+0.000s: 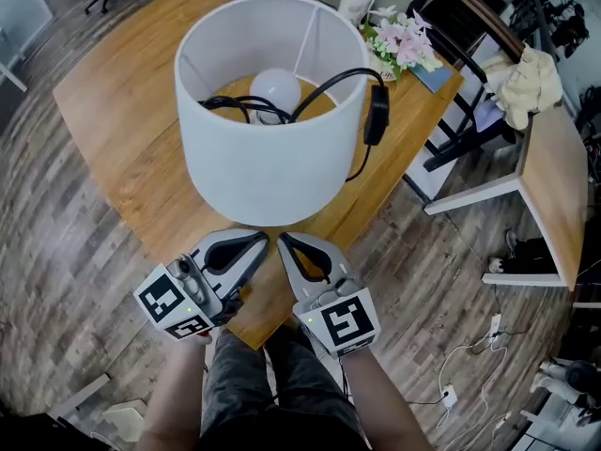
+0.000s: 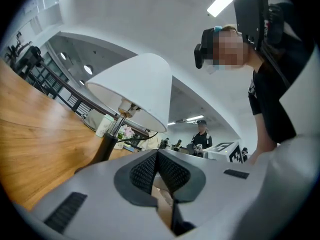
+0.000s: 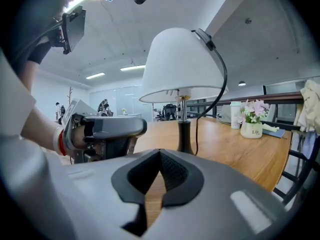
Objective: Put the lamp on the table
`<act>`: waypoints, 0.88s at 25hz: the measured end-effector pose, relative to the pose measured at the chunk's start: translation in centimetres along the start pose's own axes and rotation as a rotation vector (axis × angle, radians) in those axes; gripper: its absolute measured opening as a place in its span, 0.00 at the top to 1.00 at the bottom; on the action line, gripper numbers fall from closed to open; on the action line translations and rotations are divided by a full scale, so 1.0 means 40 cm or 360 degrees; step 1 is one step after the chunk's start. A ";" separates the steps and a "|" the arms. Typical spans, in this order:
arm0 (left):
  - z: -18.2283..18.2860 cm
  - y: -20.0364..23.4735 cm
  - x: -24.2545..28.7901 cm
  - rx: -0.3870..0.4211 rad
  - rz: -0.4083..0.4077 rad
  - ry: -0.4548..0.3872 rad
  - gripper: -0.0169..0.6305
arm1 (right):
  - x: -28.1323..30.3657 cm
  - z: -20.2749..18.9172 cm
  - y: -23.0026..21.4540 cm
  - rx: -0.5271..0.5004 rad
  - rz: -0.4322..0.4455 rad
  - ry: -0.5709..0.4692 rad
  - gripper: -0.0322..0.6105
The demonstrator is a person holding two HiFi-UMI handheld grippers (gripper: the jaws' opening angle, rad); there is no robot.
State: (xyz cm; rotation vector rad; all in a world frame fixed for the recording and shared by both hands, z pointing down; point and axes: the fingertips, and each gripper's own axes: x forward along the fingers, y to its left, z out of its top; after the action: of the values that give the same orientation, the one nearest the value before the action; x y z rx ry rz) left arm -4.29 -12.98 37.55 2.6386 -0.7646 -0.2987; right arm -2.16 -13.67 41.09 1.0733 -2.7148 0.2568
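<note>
Upright lamp [image 1: 254, 177] stands on the tabletop [image 1: 122, 130], dead ahead of the left tool [image 1: 255, 246] and right tool [image 1: 289, 248]. Both are equally near, closed and empty.

Grey plank floor [image 1: 56, 252], concrete ceiling [image 3: 265, 44]

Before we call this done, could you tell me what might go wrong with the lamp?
The cord is draped over the shade, its switch dangling outside; a snag could tip the lamp. The shut left gripper and right gripper sit close to the shade and might bump it.
</note>
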 end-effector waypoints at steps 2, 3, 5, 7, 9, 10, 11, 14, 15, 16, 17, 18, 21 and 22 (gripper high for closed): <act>-0.001 0.004 -0.011 0.0047 0.0088 0.0016 0.98 | -0.007 0.011 0.008 -0.0005 0.0006 -0.0018 0.94; -0.001 0.005 -0.016 0.0066 0.0135 0.0022 0.98 | -0.012 0.017 0.012 -0.0008 0.0010 -0.0022 0.94; 0.000 0.007 -0.025 0.0107 0.0220 0.0028 0.98 | -0.023 0.031 0.019 -0.0021 0.0017 -0.0044 0.94; 0.002 0.008 -0.035 0.0171 0.0305 0.0031 0.98 | -0.032 0.043 0.024 -0.0038 0.0023 -0.0068 0.94; 0.005 0.004 -0.051 0.0234 0.0391 0.0032 0.98 | -0.044 0.052 0.032 -0.0049 0.0028 -0.0090 0.94; 0.008 0.000 -0.060 0.0251 0.0426 0.0025 0.98 | -0.052 0.057 0.038 -0.0049 0.0029 -0.0098 0.94; 0.013 -0.006 -0.068 0.0258 0.0451 0.0012 0.98 | -0.061 0.062 0.043 -0.0048 0.0029 -0.0106 0.94; 0.033 -0.024 -0.084 0.0263 0.0485 -0.0047 0.98 | -0.085 0.084 0.051 -0.0043 0.0022 -0.0138 0.94; 0.038 -0.030 -0.085 0.0263 0.0488 -0.0063 0.98 | -0.092 0.092 0.052 -0.0046 0.0021 -0.0150 0.94; 0.042 -0.037 -0.085 0.0262 0.0488 -0.0073 0.98 | -0.098 0.098 0.053 -0.0052 0.0020 -0.0161 0.94; 0.043 -0.045 -0.084 0.0259 0.0486 -0.0078 0.98 | -0.105 0.103 0.054 -0.0060 0.0019 -0.0168 0.94; 0.042 -0.055 -0.083 0.0257 0.0484 -0.0080 0.98 | -0.112 0.105 0.057 -0.0067 0.0020 -0.0172 0.94; 0.043 -0.079 -0.084 0.0264 0.0488 -0.0082 0.98 | -0.130 0.112 0.066 -0.0086 0.0025 -0.0180 0.94; 0.045 -0.086 -0.085 0.0267 0.0489 -0.0082 0.98 | -0.135 0.115 0.070 -0.0087 0.0025 -0.0186 0.94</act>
State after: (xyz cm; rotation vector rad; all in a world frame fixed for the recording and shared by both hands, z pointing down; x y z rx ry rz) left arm -6.05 -8.96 34.86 2.6203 -1.2431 -0.2258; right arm -0.85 -9.23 35.05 1.0847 -2.8161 0.1248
